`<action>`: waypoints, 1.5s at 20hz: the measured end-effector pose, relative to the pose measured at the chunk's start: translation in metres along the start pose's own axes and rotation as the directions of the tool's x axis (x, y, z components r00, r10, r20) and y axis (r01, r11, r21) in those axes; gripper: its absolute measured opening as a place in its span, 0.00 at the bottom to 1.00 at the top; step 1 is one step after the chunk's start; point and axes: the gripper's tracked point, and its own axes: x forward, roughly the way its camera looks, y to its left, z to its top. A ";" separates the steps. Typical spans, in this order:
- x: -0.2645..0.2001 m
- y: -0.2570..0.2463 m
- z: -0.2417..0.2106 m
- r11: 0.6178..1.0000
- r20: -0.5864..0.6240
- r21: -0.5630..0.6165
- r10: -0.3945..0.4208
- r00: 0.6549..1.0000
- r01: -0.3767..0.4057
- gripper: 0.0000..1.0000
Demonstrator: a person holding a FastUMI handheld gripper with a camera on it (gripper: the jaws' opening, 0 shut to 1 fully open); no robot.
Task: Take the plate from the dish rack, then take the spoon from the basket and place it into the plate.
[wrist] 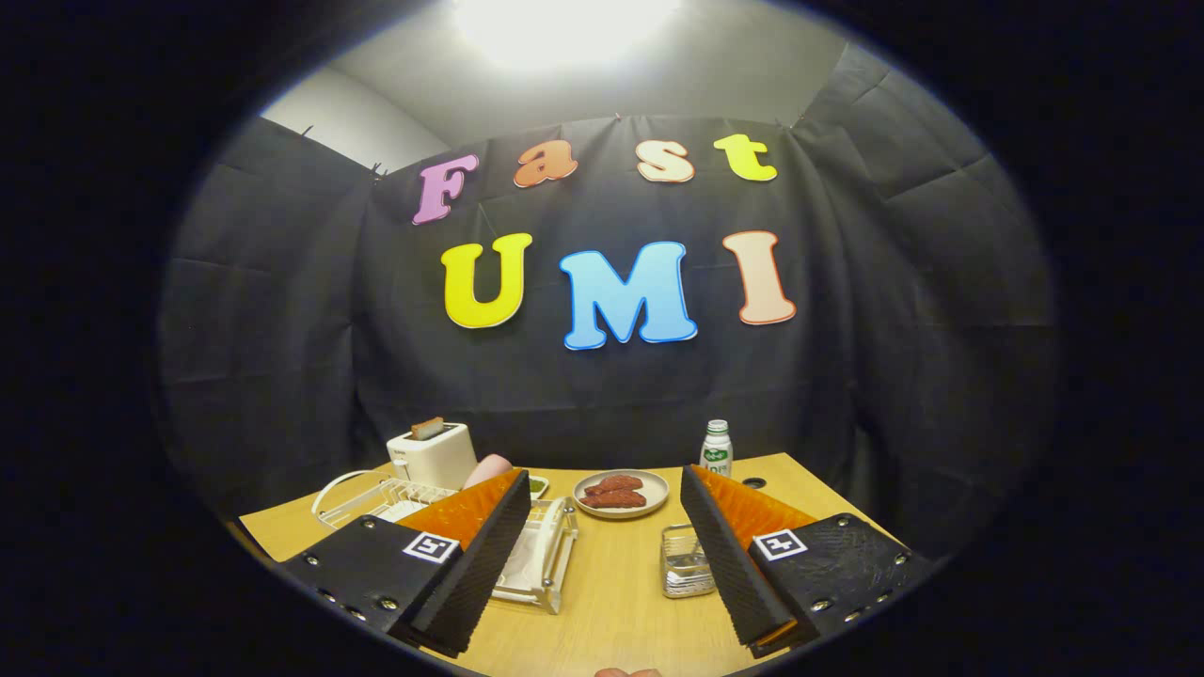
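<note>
Plate: a pale plate [406, 509] stands in the white wire dish rack [451, 527], mostly hidden behind the left finger; its exact seat in the rack cannot be told.
Rack: on the table's left half, its looped handle toward the toaster, its near end showing between the fingers.
Basket: small clear, metal-rimmed basket [686, 562] just inside the right finger; the spoon in it is too small to make out.
Gripper [607, 555]: fingers spread wide, holding nothing, raised above the near table edge.
Beyond the fingers: round grey dish with reddish-brown food [621, 493]; white bottle with a green label [717, 448] behind it to the right; white toaster with a slice in its slot [432, 455]; a pink rounded object [489, 469] beside it.
Surface: light wooden table [616, 602], matte, with a dark round hole [753, 482] near the bottle.
Room: black cloth walls, creased; grey ceiling with a bright lamp glare overhead.
</note>
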 end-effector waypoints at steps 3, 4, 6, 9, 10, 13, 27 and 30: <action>0.028 0.030 0.015 0.999 0.005 0.008 0.050 0.999 -0.050 0.98; 0.038 0.039 0.020 0.998 0.007 0.012 0.062 0.998 -0.062 0.98; 0.061 0.055 0.024 0.996 -0.005 0.014 0.087 0.996 -0.087 0.98; 0.097 0.075 0.017 0.993 -0.080 0.014 0.114 0.990 -0.113 0.98; 0.109 0.079 0.010 0.993 -0.113 0.018 0.119 0.986 -0.117 0.98; 0.139 0.092 -0.016 0.992 -0.255 0.028 0.125 0.959 -0.121 0.98; 0.198 0.116 -0.141 0.984 -0.753 0.082 0.164 0.637 -0.157 0.98; 0.196 0.124 -0.166 0.981 -0.814 0.110 0.180 0.552 -0.158 0.98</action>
